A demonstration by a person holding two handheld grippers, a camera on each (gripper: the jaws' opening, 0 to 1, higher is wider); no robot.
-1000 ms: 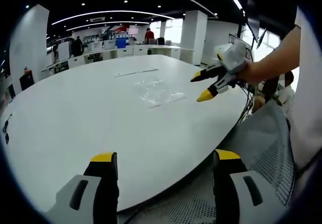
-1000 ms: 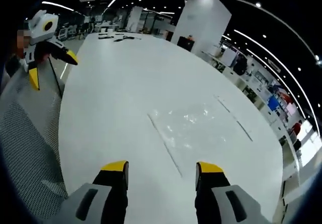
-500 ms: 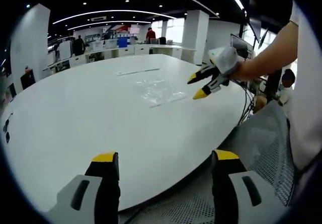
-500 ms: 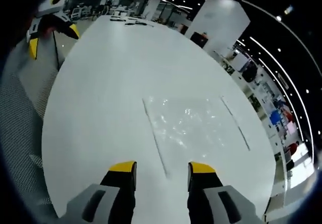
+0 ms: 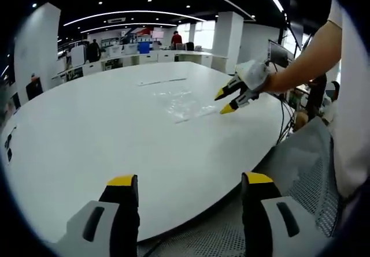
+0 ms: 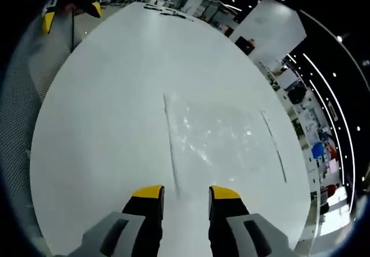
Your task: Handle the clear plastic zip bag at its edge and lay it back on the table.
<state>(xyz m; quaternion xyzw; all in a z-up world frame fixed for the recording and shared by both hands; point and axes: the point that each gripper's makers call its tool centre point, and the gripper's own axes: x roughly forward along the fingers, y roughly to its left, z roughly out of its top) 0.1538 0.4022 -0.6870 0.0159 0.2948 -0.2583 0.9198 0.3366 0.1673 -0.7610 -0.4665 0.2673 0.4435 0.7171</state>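
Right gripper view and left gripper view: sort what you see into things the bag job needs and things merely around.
Belongs to the job:
clear plastic zip bag, flat on the table
white oval table
right gripper, open, near the bag's edge
left gripper, open, by the table's near edge

Just around:
grey mesh chair
thin strip beyond the bag
background office desks

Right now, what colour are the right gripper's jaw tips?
Yellow on the right gripper; clearest in the right gripper view.
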